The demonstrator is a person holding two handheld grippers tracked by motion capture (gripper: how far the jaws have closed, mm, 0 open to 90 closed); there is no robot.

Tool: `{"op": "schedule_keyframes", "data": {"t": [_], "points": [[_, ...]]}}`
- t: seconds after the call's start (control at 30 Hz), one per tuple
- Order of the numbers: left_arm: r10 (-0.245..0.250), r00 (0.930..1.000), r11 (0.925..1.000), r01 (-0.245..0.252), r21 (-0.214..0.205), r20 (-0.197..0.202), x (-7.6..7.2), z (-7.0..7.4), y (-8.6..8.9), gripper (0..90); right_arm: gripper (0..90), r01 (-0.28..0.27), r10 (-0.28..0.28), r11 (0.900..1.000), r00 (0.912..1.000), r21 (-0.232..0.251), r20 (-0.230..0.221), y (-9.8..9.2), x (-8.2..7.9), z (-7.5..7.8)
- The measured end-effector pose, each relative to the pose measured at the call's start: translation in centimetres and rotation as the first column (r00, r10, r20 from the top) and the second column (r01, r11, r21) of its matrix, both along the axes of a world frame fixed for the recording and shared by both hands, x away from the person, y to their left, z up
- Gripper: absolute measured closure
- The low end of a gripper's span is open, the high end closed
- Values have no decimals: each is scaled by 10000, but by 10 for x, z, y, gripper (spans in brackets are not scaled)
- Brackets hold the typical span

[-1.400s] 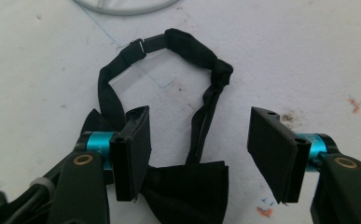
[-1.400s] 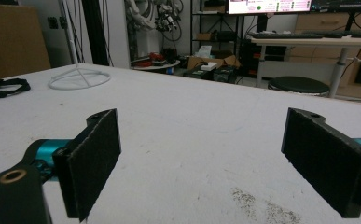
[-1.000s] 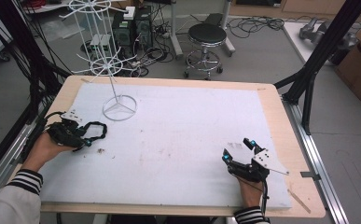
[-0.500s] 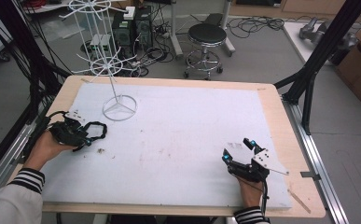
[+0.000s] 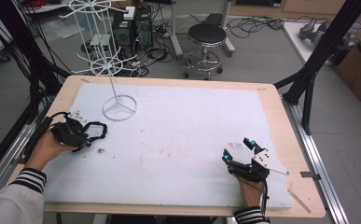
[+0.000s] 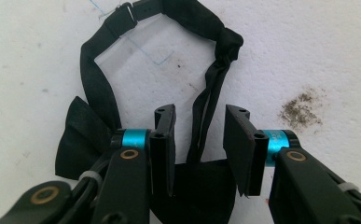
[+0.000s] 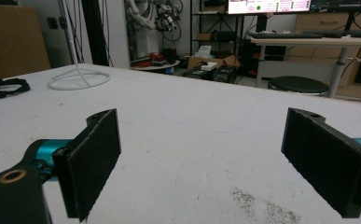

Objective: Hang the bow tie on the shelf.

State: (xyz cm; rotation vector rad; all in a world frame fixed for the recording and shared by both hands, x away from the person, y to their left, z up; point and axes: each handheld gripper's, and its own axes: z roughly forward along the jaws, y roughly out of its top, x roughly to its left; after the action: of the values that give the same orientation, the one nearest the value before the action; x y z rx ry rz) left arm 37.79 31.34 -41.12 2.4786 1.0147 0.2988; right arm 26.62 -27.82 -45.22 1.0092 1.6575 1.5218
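A black bow tie (image 6: 82, 140) lies on the white mat at the table's left, its strap (image 6: 206, 107) looping away from it. My left gripper (image 6: 204, 149) points down over it, its jaws standing either side of one strand of the strap. They have just been closing, but a gap still shows on each side of the strand. From above, the left gripper (image 5: 87, 139) sits beside the strap loop (image 5: 100, 128). My right gripper (image 5: 237, 149) rests near the front right with its jaws wide apart and nothing between them (image 7: 215, 158). The bow tie (image 7: 3, 87) lies far off to its left.
A white wire display stand (image 5: 119, 107) rises from a ring base on the mat behind the bow tie, also in the right gripper view (image 7: 78, 78). A dirt smudge (image 6: 301, 107) marks the mat beside the strap. A stool (image 5: 207, 35) stands beyond the table's far edge.
The left gripper has tipped a little over the bow tie, its grey plate showing less than before. The right gripper has not moved.
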Motion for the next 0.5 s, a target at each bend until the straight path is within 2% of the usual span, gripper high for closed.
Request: {"op": "schedule_keyframes", "data": {"t": [0.33, 0.37, 0.43, 0.5], "points": [[-1, 9997, 9998, 5, 184, -232, 2, -3, -3, 778, 108, -9, 9, 10000, 10000, 18, -2, 0, 0, 0], [-17, 9998, 9999, 20, 167, -214, 1, -3, -3, 778, 108, -9, 9, 10000, 10000, 18, -2, 0, 0, 0], [9, 9999, 9996, -5, 286, -139, 1, -3, -4, 848, 109, 7, -7, 10000, 10000, 18, 13, 0, 0, 0], [65, 9999, 9996, -62, 281, -120, 0, -3, -4, 860, 108, 12, -12, 10000, 10000, 27, -7, 0, 0, 0]]}}
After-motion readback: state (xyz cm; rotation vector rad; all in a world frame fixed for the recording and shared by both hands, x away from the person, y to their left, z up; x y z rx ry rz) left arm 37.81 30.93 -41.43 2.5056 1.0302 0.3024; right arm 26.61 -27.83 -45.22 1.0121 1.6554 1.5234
